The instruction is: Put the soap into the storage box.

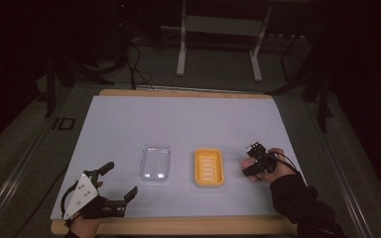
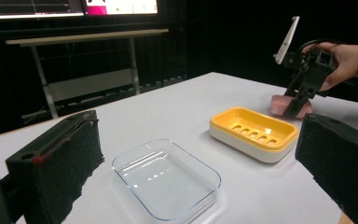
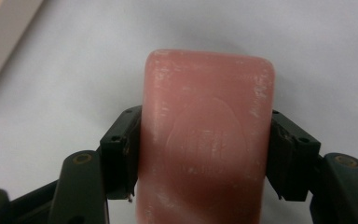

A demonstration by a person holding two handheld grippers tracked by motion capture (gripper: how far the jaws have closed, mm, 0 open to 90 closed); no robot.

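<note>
Right tool: jaws clamped on the pink soap bar, one pad pressed against each long side. The bar lies flat on the white surface; the left gripper view shows it resting there under the down-tilted right tool.

Position, high view: the right tool sits at about 4 o'clock on the surface, just beside the yellow soap dish, on the dish's 3 o'clock side. The bar itself is hidden under the tool and hand in this view. Bar and dish are near but apart in the left gripper view.

The soap dish has a slotted yellow insert over a white base. A clear glass tray lies at the dish's 9 o'clock, apart from it, near the middle of the surface.

Left tool: jaws wide apart, nothing between them, at about 7 o'clock near the front edge, well apart from the tray. Its black pads frame the glass tray in its own view.
</note>
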